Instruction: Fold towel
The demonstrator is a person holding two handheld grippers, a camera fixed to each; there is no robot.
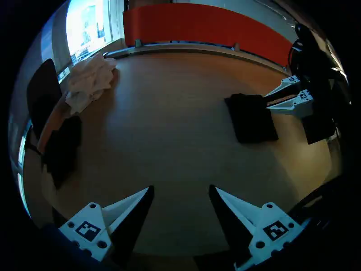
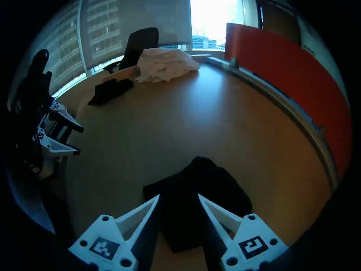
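Note:
A black towel (image 1: 250, 117) (image 2: 198, 189) lies folded flat on the wooden table (image 1: 171, 126) (image 2: 189, 126). My right gripper (image 2: 178, 198) is directly over the towel's near edge, its fingers apart, and dark cloth shows in the gap between them. In the left gripper view the right gripper (image 1: 270, 97) reaches in from the right, its tips at the towel's right edge. My left gripper (image 1: 180, 189) hovers open over bare table, well away from the towel, with nothing between its fingers. In the right gripper view the left gripper (image 2: 74, 137) is at the far left, open.
A pile of white towels (image 1: 90, 81) (image 2: 164, 63) sits at the table's far corner, with another black cloth (image 1: 63, 149) (image 2: 110, 90) near it. A dark chair (image 1: 43, 95) (image 2: 140, 43) stands behind. A red partition (image 1: 203, 22) (image 2: 293, 77) lines one table edge.

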